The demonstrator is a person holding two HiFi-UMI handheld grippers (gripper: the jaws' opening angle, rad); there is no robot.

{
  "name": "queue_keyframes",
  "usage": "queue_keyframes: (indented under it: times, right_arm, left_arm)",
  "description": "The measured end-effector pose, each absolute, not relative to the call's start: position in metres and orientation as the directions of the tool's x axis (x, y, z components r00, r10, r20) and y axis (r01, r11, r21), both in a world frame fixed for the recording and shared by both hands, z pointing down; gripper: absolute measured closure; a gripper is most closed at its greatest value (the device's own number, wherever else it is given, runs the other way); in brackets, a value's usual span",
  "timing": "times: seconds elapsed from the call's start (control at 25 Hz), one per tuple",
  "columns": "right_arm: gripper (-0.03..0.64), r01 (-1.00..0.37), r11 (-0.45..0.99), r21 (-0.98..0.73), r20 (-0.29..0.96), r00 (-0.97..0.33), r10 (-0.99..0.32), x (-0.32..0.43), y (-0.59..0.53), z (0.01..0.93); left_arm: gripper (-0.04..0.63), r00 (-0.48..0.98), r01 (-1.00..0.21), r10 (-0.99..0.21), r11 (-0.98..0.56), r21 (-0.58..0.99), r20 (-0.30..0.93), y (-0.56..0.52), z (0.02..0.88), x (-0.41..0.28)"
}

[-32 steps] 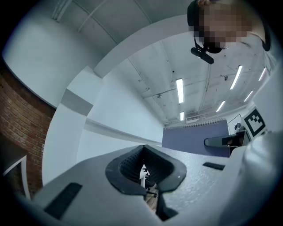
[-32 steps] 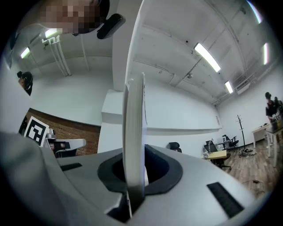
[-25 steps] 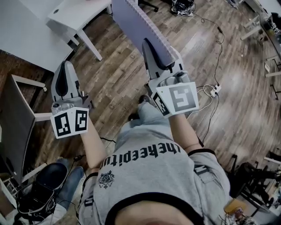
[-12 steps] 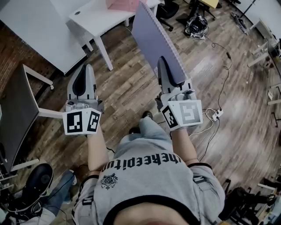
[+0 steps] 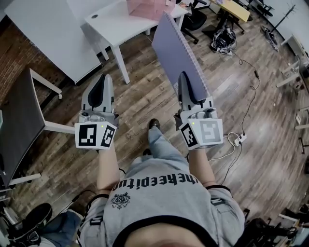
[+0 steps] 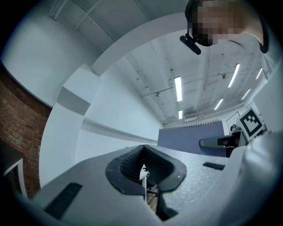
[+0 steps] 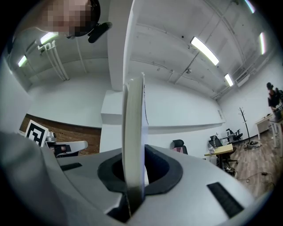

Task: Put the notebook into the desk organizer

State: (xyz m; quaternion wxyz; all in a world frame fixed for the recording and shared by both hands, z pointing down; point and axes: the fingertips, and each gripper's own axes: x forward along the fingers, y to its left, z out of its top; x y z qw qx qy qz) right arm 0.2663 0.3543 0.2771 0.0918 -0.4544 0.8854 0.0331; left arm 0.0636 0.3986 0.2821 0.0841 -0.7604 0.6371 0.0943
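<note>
a pink box (image 5: 145,7) sits on the table (image 5: 113,26).

Both forearms (image 5: 107,166) reach forward from the lower middle of the head view, side by side. The left gripper (image 5: 100,83), left of centre, has its jaws together, empty. The right gripper (image 5: 185,82), right of centre, clamps the notebook (image 5: 174,53) by its edge.

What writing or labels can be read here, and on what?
"thekeepitu", upside down, ending unclear: on the grey shirt.
Too small to read: the crest beneath it.
No words, only black-and-white squares: left marker cube, right marker cube.
No print visible: notebook.
</note>
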Motion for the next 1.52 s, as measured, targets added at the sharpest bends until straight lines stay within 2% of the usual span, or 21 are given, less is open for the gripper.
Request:
queue_keyframes:
  times: [0.84, 1.52]
  right_arm:
    - [0.586, -0.786, 0.618, -0.023, -0.233, -0.597, -0.768, 0.205, 0.108, 0.247]
    - [0.585, -0.785, 0.618, -0.048, -0.221, -0.595, -0.773, 0.167, -0.011, 0.266]
  left_arm:
    - [0.592, 0.133, -0.991, -0.945, -0.131, -0.028, -0.299, 0.159, 0.245, 0.001]
    - [0.592, 0.128, -0.991, -0.949, -0.129, -0.015, -0.289, 0.040, 0.258, -0.042]
